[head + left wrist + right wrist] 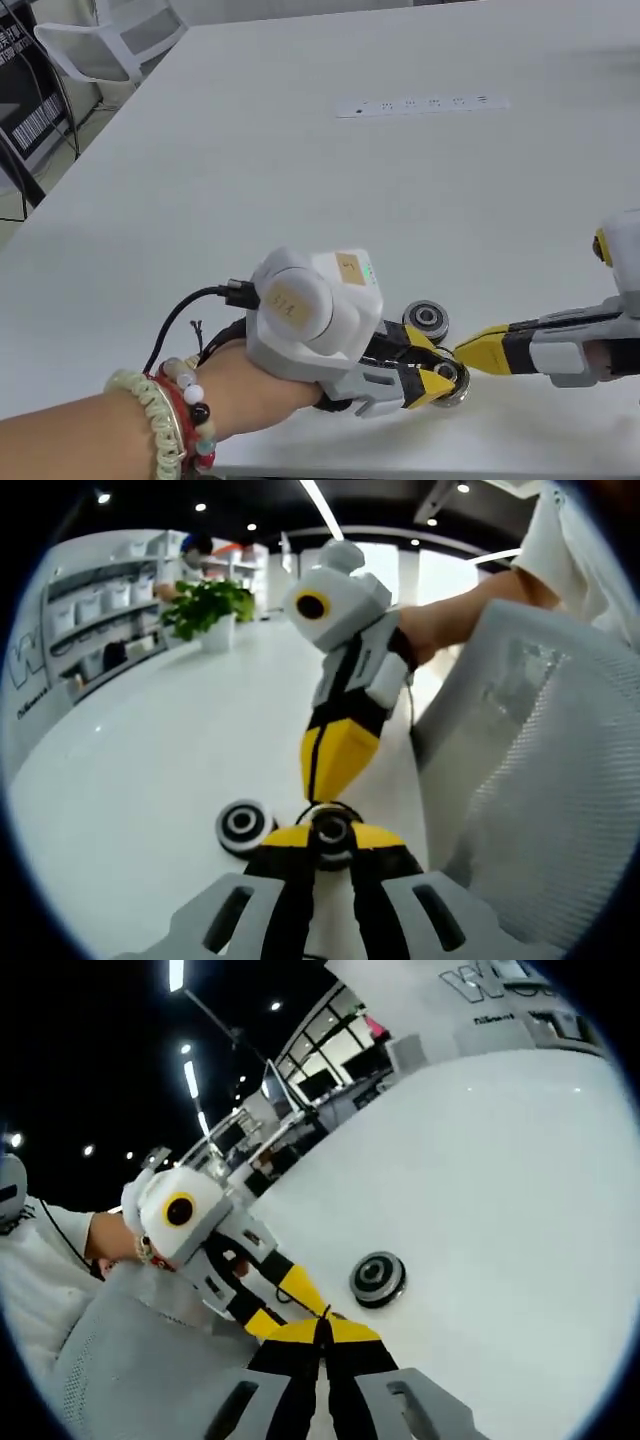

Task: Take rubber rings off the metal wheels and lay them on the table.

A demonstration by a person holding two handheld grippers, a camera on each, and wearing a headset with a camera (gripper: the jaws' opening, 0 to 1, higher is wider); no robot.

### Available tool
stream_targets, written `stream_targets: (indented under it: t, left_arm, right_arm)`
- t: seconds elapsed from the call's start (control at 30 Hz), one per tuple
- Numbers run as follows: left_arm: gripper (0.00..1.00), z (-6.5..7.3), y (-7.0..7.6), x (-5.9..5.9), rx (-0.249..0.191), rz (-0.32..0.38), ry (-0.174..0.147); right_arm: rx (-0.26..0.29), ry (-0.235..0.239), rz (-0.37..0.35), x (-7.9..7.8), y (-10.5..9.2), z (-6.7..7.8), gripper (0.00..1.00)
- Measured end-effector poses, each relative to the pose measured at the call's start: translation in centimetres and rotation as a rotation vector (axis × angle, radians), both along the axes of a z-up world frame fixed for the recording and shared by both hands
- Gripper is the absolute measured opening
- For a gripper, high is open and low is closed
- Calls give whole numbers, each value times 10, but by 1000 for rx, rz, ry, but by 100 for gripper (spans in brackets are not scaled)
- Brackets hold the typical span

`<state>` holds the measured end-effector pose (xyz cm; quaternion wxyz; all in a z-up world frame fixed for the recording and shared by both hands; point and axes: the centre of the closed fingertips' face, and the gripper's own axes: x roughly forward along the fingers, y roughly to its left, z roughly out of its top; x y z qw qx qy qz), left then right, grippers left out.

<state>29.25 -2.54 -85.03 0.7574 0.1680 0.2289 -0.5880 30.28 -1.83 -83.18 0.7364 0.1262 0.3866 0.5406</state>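
we have the left gripper clamped on a metal wheel, low over the worktop. a second wheel lies just beside it. the right gripper has its jaws together at the wheel's rubber ring; whether they pinch it we cannot tell. we judge it best to hold the wheel firm and peel slowly, rolling the ring off one side first.

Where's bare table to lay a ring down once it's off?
Biggest bare stretch of table: between the power strip and the loose wheel, running out to the left edge. Crowded at the near edge: left claw clamps the held wheel, right claw meets it, loose wheel just behind.
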Motion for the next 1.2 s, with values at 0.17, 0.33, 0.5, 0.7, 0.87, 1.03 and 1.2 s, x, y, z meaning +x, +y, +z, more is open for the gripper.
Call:
stream_targets:
  t: [0.17,0.33,0.5,0.7,0.87,1.03,1.2]
  left_arm:
    - [14,0,0,0,0,0,0]
    - [14,1,-2,0,7,12,7]
    - [19,2,-3,-4,36,7,79]
    - [22,21,-4,-4,21,-25,13]
    - [36,42,1,-3,4,-39,19]
    - [39,60,12,-3,-9,-15,38]
    - [45,83,24,0,-62,24,30]
  right_arm:
    - [-17,2,9,-3,0,-4,0]
    - [-62,4,10,-5,-3,-13,0]
    - [-64,8,9,-6,-3,-12,0]
    - [-50,3,-2,-2,-5,-6,0]
    - [-55,-10,0,-1,-7,-2,0]
    - [-52,-18,-5,0,-13,6,0]
    - [-33,-29,-22,3,-19,20,0]
